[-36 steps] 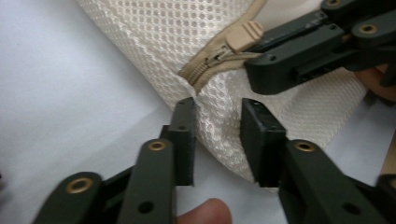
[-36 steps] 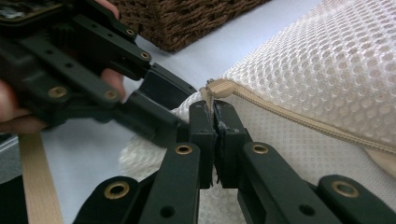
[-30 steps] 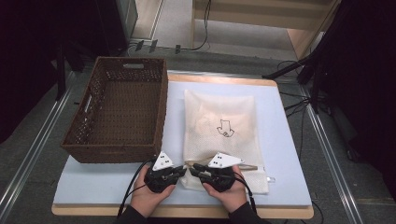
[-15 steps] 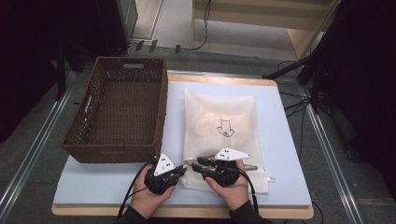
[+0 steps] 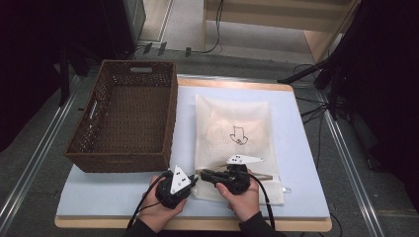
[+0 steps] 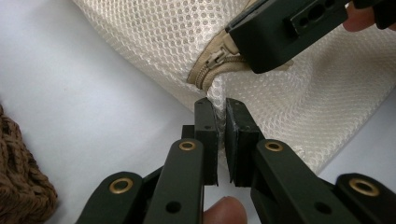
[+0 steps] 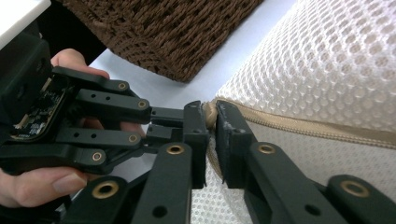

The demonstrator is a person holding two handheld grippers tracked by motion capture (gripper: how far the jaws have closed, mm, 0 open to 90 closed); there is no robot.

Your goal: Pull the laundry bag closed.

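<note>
A: So which step is this?
B: Opening the mesh bag (image 5: 232, 143), which lies flat on the bench just right of the wicker basket (image 5: 126, 116). The left gripper (image 6: 220, 122) pinches soft honeycomb netting at the bag's near corner; the right gripper (image 7: 211, 126) has just been closing, and its jaws nip the tan zipper (image 7: 299, 126).
A: Next?
B: Probably pull the slider rightward along the bag.

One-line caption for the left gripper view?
Left gripper pinches the mesh laundry bag's corner beside its tan zipper.

High view overhead, gripper views close, sharing mesh bag (image 5: 232, 143) corner
</note>
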